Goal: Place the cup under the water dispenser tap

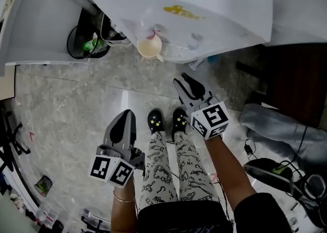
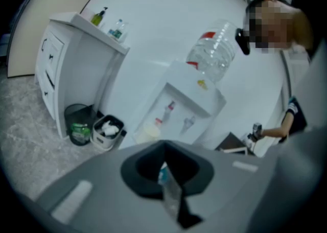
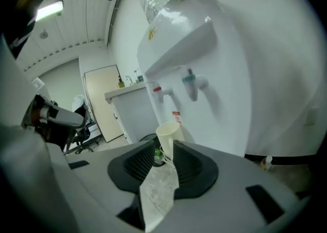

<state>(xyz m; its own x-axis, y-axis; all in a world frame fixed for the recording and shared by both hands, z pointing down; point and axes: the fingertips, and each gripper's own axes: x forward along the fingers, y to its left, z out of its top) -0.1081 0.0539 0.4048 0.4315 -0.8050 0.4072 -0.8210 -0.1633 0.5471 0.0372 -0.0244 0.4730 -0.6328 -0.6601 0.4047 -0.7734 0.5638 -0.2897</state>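
Grey stone floor [image 1: 66,104] before white water dispenser [image 1: 204,2]; cream cup [image 1: 149,47] stands on its drip tray [image 1: 176,51] beneath red tap [image 3: 162,92], probably light, rigid and easily tipped, best pinched across the rim wall; right tongs [image 3: 164,147] wide and empty, left tongs [image 2: 163,150] drawn together on nothing.

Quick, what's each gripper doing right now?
Left gripper: closed, holding nothing.
Right gripper: open, empty; the cup stands beyond it.
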